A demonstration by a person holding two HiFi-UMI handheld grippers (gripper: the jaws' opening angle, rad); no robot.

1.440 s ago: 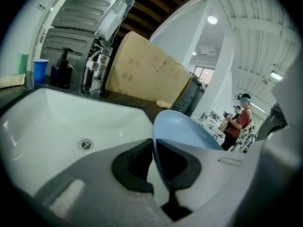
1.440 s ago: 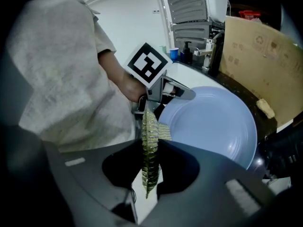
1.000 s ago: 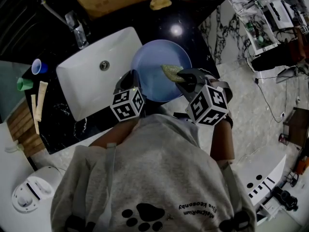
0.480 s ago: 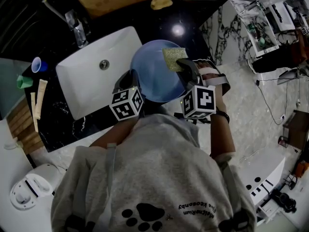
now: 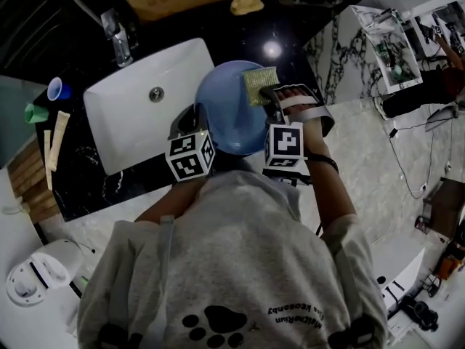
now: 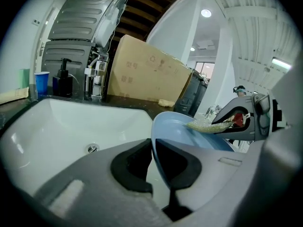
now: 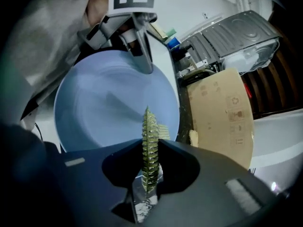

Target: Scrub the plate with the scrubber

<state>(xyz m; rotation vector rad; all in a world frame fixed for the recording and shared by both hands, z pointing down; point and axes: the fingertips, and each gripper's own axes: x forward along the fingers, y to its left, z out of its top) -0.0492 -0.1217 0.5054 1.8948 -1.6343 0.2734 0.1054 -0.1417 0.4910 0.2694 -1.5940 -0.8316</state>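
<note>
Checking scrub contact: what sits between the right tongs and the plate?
The yellow-green scrubber, pinched in the right gripper, rests on the blue plate; the left gripper view shows it.

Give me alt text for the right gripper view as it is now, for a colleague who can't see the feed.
The right gripper has its jaws shut on a yellow-green scrubber, seen edge-on, over a blue plate. The left gripper clamps the plate's rim at the top; a cardboard box stands at right.
</note>
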